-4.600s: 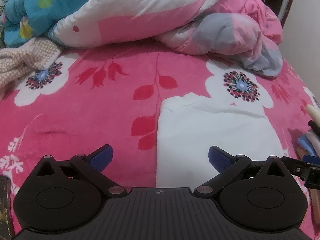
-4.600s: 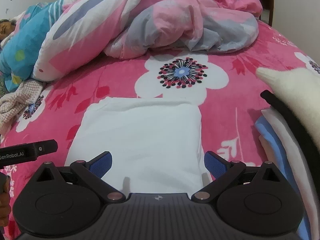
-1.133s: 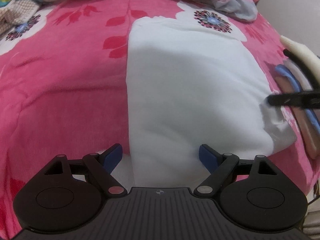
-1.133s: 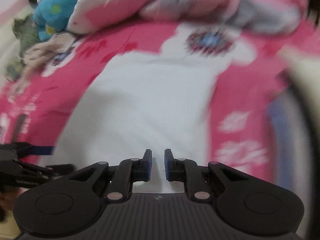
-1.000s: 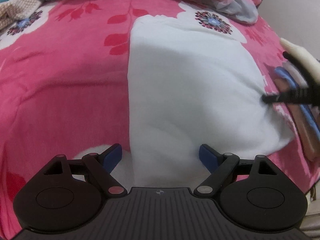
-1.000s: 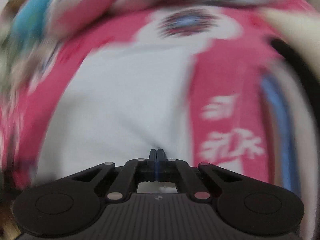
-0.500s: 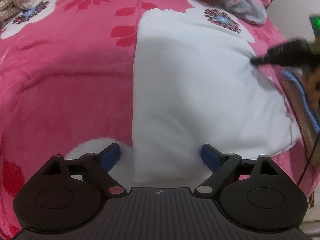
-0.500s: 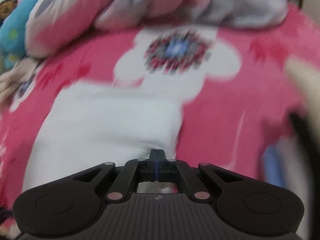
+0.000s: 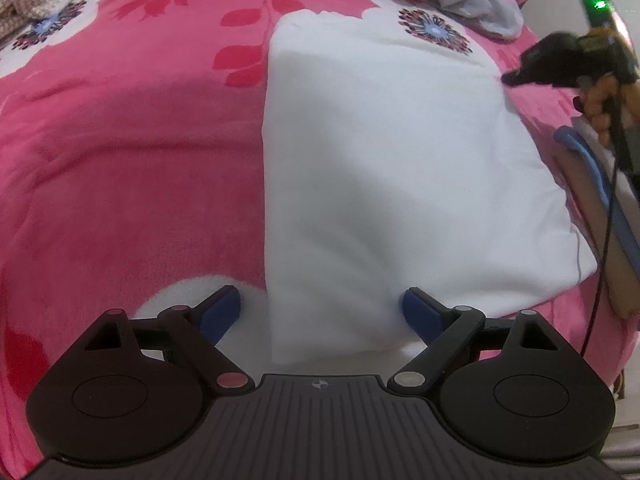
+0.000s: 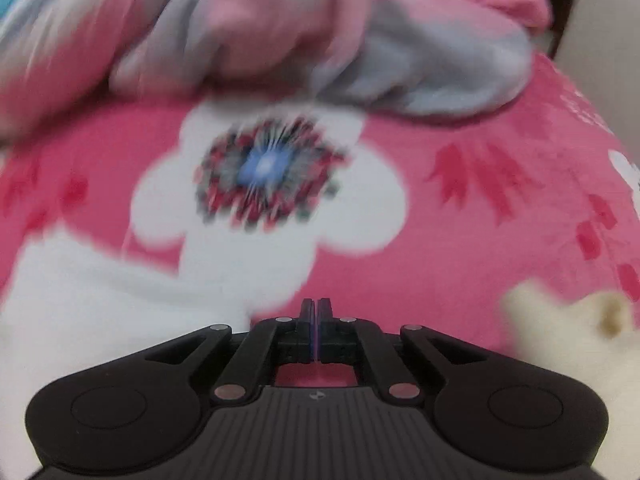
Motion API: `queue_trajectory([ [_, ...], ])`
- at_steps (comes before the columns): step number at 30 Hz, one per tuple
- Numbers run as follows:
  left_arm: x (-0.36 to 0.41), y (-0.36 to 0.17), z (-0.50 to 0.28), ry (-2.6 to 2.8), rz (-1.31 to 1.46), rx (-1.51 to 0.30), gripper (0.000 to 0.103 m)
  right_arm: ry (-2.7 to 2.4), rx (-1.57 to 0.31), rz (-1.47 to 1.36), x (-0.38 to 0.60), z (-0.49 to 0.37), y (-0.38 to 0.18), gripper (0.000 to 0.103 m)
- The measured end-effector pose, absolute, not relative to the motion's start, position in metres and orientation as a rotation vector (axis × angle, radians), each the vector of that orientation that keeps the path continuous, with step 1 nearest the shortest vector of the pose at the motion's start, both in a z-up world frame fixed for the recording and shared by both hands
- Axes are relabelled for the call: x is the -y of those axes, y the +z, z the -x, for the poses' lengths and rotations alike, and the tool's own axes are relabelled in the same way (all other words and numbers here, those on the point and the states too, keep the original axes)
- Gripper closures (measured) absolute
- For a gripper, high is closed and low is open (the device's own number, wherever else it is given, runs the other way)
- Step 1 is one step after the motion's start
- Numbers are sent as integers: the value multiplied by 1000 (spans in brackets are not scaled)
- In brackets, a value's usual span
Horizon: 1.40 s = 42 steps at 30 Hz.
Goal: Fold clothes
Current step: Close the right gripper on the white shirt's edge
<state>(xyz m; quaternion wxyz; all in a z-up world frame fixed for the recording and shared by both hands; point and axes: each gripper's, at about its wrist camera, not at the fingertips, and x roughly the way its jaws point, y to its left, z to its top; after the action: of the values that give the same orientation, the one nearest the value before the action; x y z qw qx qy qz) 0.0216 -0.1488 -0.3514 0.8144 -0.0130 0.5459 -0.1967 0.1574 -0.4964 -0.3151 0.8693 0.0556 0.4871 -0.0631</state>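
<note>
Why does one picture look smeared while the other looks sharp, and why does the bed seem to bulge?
Right wrist view: motion blur smears the quilt and flower print; only the right gripper stays crisp. Left wrist view: sharp, with soft shadow on the white garment and the fisheye lens bending the pink blanket.

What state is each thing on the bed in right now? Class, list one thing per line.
White garment: folded into a rectangle, lying flat on the blanket.
Pink blanket: spread out under the garment.
Quilt: bunched up at the far end.
Left gripper: jaws open, straddling the garment's near corner.
Right gripper: jaws shut; nothing visibly between them.
</note>
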Motion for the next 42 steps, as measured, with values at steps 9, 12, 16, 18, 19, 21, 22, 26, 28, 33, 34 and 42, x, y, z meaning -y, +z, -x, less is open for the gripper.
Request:
queue_trajectory([
  [9,141,-350,-21,-455,64,-1176,12,400,-1123,165,420,-60,-290,103],
  [12,134,-349,-19,-463,78,-1188,12,196,-1297,352,430,-37,-327,103],
  [16,127,-348,-11,-461,13,-1209,13,85,-1248,274,444,-23,-304,103],
  [18,123,-348,-7,-455,-6,-1213,13,240,-1158,309,417,-15,-289,103],
  [19,122,-347,-7,-453,-2,-1215,13,317,-1110,326,403,-11,-281,103],
  [21,119,-345,-7,-442,12,-1217,13,512,-1052,354,372,-3,-283,102],
  [22,117,-344,-7,-438,18,-1217,13,590,-1037,380,359,0,-287,102],
  [26,112,-341,-3,-431,27,-1216,13,688,-1108,611,345,21,-326,103],
  [28,108,-337,0,-434,36,-1207,13,630,-1150,686,360,28,-336,103],
  [33,102,-324,-4,-443,119,-1157,13,465,-1234,650,382,21,-310,103],
  [34,103,-322,-7,-445,129,-1144,13,472,-1216,655,378,20,-305,103],
  [42,126,-355,-13,-430,31,-1202,17,536,-1211,648,365,26,-325,103],
])
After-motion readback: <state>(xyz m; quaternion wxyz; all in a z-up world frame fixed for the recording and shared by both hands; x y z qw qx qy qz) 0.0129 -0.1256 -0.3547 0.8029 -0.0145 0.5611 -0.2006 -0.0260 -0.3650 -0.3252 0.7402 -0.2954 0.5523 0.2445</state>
